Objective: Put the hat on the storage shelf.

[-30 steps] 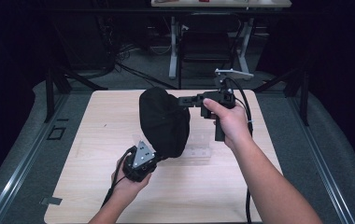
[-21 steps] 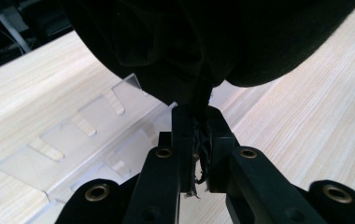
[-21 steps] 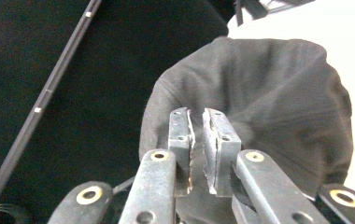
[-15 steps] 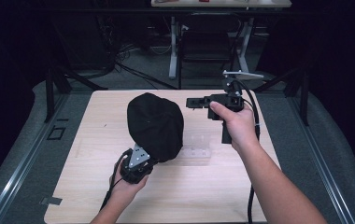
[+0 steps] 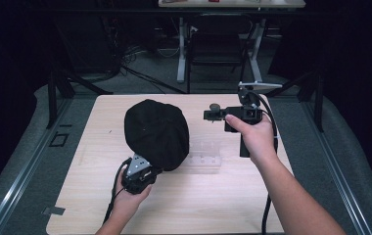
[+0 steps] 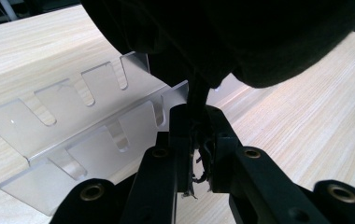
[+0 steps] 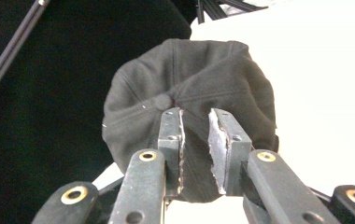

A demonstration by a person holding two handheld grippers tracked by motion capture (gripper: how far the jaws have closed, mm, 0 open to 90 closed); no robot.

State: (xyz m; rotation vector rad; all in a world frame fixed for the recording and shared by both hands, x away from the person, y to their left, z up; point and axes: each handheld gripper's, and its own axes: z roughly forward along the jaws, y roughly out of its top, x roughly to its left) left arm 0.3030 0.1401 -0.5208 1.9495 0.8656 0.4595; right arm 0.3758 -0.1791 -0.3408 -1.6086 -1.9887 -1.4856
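Observation:
A black cap (image 5: 157,132) hangs crown-up over the left middle of the wooden table. My left gripper (image 5: 151,168) is shut on its lower edge; in the left gripper view the jaws (image 6: 196,122) pinch the dark fabric, and the cap (image 6: 241,37) bulges above them. My right gripper (image 5: 208,115) hovers to the right of the cap, apart from it. Its jaws have just been opening and nothing is between them. In the right gripper view the cap (image 7: 189,84) sits beyond the open fingertips (image 7: 195,126).
A clear acrylic slotted stand (image 5: 204,157) (image 6: 73,121) lies flat on the table (image 5: 233,205), just right of the cap's lower edge. Beyond the far edge are desk legs and a dark chair (image 5: 213,54). Metal rails run along both sides of the table.
The right gripper has pulled away from the cap's right side, and its jaws have spread. The cap and the left gripper have shifted left and a little lower.

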